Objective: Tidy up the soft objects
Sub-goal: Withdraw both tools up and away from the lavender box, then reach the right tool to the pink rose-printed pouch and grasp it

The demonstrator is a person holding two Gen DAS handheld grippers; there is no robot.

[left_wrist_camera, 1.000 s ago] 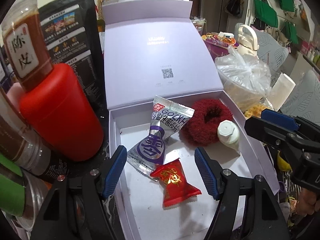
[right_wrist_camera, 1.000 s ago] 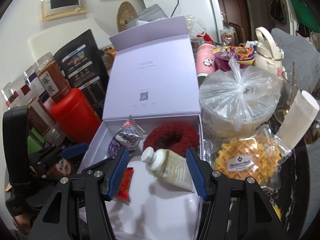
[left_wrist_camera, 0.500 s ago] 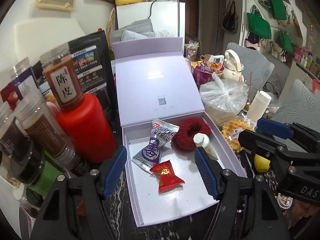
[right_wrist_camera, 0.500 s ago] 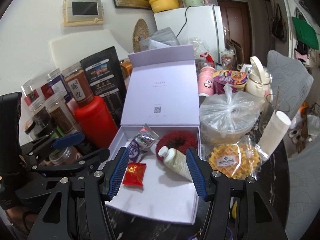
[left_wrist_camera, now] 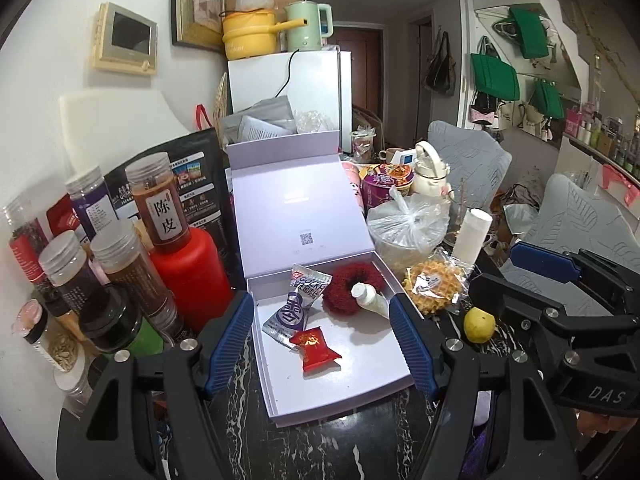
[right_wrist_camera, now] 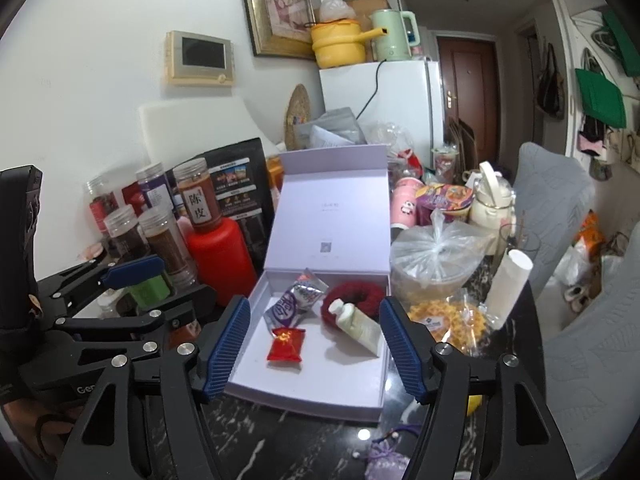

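Hovering above the open box [left_wrist_camera: 256, 316], both grippers are empty. The left gripper [left_wrist_camera: 322, 340] has its jaws apart with nothing between the pads; the right gripper [right_wrist_camera: 314, 346] is opening its jaws, and nothing sits between them either.

Four items lie inside the box: a silver packet [left_wrist_camera: 294, 306] near the back left, a red packet [left_wrist_camera: 316, 350] just in front of it, a red scrunchie [left_wrist_camera: 348, 286] at the back, and a tube [left_wrist_camera: 370, 299] resting across the scrunchie's front edge.

A purple pouch [right_wrist_camera: 382, 458] lies on the dark table [right_wrist_camera: 304, 440] in front of the box, and it may be the next soft item.

Risks, as I judge them: the box is crowded at the back, so a reach for the scrunchie could nudge the tube or catch both together. The thin packets lie flat, and pads could slide over them. The box's raised lid [right_wrist_camera: 332, 216] leans near the jars [right_wrist_camera: 160, 236] and red bottle [right_wrist_camera: 222, 256]; a knock could tip it shut. The two grippers hang close together and could collide.
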